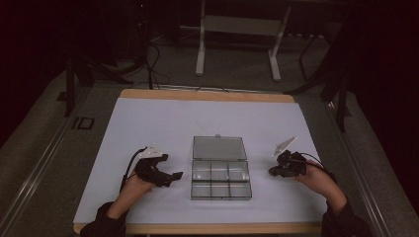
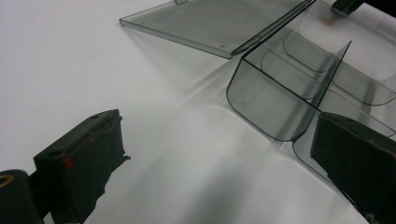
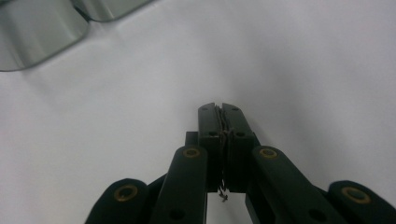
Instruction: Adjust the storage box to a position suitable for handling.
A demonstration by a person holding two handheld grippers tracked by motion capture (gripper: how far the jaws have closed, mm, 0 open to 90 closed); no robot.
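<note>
1. Box [image 1: 221, 173]: clear plastic, six compartments in two rows of three, all looking empty. It sits mid-table [image 1: 148, 128], toward your edge, between your two grippers. Its long axis runs left to right.
2. Lid [image 1: 219, 147]: hinged along the far side, laid fully open and flat on the table beyond the compartments.
3. Left gripper [image 1: 170, 177]: your jaws stand wide apart and hold nothing. In the left gripper view the box's near corner [image 2: 266, 100] lies just ahead and to the right, between the pads [image 2: 88, 158].
4. Right gripper [image 1: 275, 171]: your jaws are pressed together with nothing between them. The right gripper view shows a rounded box corner [image 3: 37, 32] up and to the left, apart from the tips.
5. Relation: the box lies inboard of both tools. Your left gripper looks nearer to it and already points at its left end; judged from this, the left one is better placed to take the box or reach toward the lid.
</note>
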